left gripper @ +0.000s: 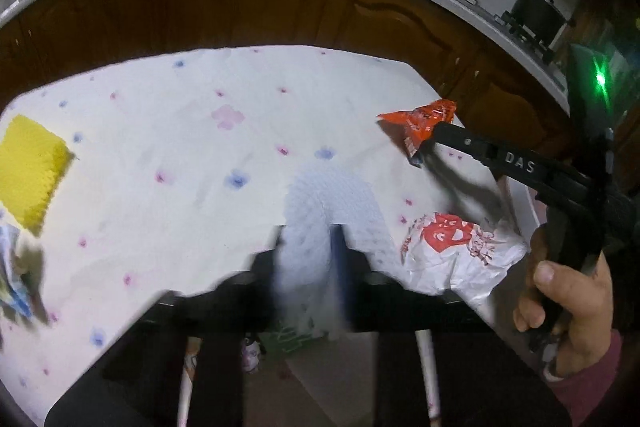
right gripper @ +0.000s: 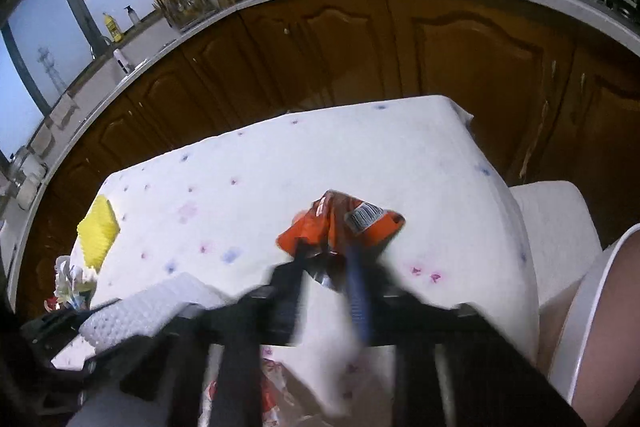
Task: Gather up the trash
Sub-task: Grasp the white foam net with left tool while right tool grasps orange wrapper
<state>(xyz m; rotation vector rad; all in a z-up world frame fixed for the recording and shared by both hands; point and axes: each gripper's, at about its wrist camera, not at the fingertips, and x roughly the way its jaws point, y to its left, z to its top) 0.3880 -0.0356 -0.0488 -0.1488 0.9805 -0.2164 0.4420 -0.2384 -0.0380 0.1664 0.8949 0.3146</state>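
A white embossed paper tissue (left gripper: 328,195) is pinched between the fingers of my left gripper (left gripper: 309,235), which is shut on it just above the floral tablecloth (left gripper: 180,131). My right gripper (right gripper: 326,251) is shut on a crumpled orange snack wrapper (right gripper: 320,227) with a barcode, held over the table's right part. In the left wrist view the right gripper (left gripper: 429,139) comes in from the right with the orange wrapper (left gripper: 420,119) at its tip. The right wrist view shows the tissue (right gripper: 152,303) at lower left, with the left gripper (right gripper: 96,313) on it.
A yellow sponge (left gripper: 28,167) lies at the table's left edge, with a colourful crumpled wrapper (left gripper: 12,275) beside it. A white plastic bag with red print (left gripper: 452,251) lies at the near right. A white stool (right gripper: 556,227) stands right of the table. Brown cabinets and a counter run behind.
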